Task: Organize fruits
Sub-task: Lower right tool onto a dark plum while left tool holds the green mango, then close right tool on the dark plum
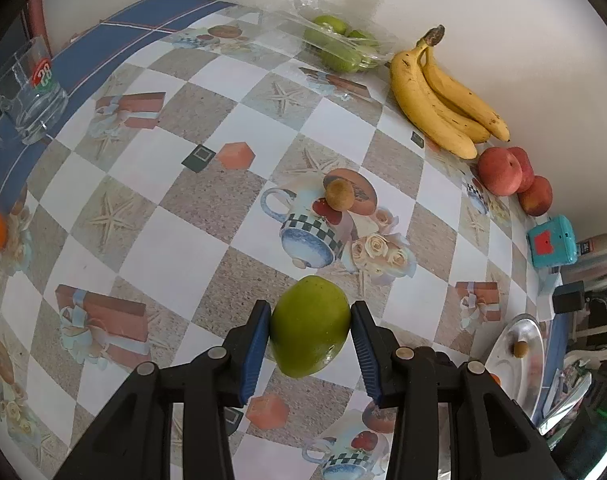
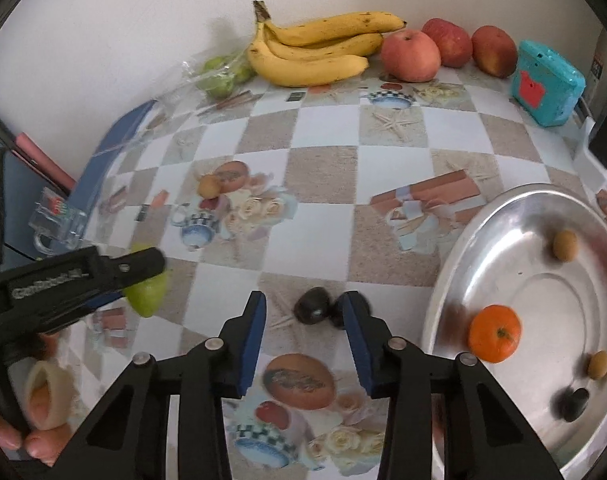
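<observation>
My left gripper [image 1: 310, 330] is shut on a green mango [image 1: 309, 326] and holds it above the patterned table; it also shows in the right wrist view [image 2: 147, 292]. My right gripper [image 2: 305, 320] is open and empty, with two dark fruits [image 2: 313, 306] on the table just past its fingertips. A small brown fruit [image 1: 339, 195] lies mid-table. A silver tray [image 2: 455, 264] at the right holds an orange [image 2: 495, 333], two small brown fruits [image 2: 565, 245] and a dark fruit [image 2: 575, 404].
Bananas [image 2: 319, 46], red apples [image 2: 411, 54] and a clear bag of green fruits [image 2: 223, 74] lie along the back wall. A teal box [image 2: 545, 84] stands at the back right. A glass mug [image 1: 27, 92] stands at the far left.
</observation>
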The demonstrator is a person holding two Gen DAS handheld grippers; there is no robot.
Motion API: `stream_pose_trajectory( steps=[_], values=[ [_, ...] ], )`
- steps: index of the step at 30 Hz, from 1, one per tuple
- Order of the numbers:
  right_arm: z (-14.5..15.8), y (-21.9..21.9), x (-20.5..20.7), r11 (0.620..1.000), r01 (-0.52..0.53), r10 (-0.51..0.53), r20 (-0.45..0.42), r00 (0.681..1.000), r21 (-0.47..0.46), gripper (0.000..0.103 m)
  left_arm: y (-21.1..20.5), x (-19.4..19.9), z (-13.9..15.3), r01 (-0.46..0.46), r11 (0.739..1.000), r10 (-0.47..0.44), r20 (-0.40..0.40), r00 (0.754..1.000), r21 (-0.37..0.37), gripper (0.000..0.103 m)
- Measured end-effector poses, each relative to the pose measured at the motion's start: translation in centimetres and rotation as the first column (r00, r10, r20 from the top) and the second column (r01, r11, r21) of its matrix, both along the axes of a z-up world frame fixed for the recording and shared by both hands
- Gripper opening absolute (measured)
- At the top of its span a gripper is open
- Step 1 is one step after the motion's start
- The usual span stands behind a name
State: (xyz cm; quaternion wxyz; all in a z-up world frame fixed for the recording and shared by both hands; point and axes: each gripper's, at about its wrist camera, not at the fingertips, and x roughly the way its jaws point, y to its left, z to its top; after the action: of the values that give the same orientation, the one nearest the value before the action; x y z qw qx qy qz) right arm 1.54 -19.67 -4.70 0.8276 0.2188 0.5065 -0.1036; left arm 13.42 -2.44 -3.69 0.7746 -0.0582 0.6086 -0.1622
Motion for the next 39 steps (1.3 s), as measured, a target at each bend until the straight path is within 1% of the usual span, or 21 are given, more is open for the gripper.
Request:
stream_pose_trajectory(
  steps=[6,8,10,15,19,22,26,33,35,39],
  values=[
    [-0.7,-0.6,0.1,1.000,0.028,-0.028,-0.023,0.999,-0.010,0.041,0.1,0.1,-0.2,-0.005,1.000,0.005,-0.012,1.000,-0.004,0.044],
    [-0.7,-0.5,0.1,0.999,0.027,-0.028,-0.033,0.999,-0.042,0.041,0.1,0.1,-0.1,-0.006,1.000,0.006,-0.012,1.000,-0.005,0.044],
    [-0.7,-0.9,-0.1,0.998,0.045,-0.046,-0.027,0.999,-0.031,0.041,0.1,0.1,-0.1,-0.007,1.000,0.007,-0.010,1.000,-0.002,0.044],
    [-0.8,-1.1,-0.2,0.996,0.063,-0.065,-0.037,0.997,-0.056,0.032,0.0,0.1,-0.1,-0.006,1.000,0.006,-0.010,1.000,0.000,0.044],
    [-1.3,-1.7,-0.4,0.996,0.089,-0.090,-0.047,0.995,-0.020,0.029,0.0,0.1,-0.1,-0.005,1.000,0.005,-0.007,1.000,0.002,0.044],
    [-1.6,-2.0,-0.6,0.994,0.106,-0.105,-0.047,0.993,0.013,0.028,0.0,0.1,-0.1,-0.004,1.000,0.004,-0.008,1.000,0.002,0.044],
    [-2.0,-2.0,-0.6,0.993,0.110,-0.108,-0.050,0.993,0.036,0.027,0.0,0.1,-0.1,-0.006,1.000,0.006,-0.006,1.000,0.004,0.044],
    [-2.2,-2.3,-0.7,0.990,0.124,-0.122,-0.040,0.992,0.067,0.027,0.0,0.0,-0.1,-0.007,1.000,0.007,-0.003,1.000,0.010,0.044],
    [-2.2,-2.4,-0.8,0.988,0.127,-0.124,-0.035,0.992,0.085,0.024,0.0,0.0,-0.1,-0.008,1.000,0.008,-0.002,1.000,0.011,0.044],
    [-2.3,-2.4,-0.8,0.988,0.128,-0.126,-0.033,0.992,0.090,0.023,0.1,0.0,-0.1,-0.010,1.000,0.010,0.000,1.000,0.015,0.044]
  ],
)
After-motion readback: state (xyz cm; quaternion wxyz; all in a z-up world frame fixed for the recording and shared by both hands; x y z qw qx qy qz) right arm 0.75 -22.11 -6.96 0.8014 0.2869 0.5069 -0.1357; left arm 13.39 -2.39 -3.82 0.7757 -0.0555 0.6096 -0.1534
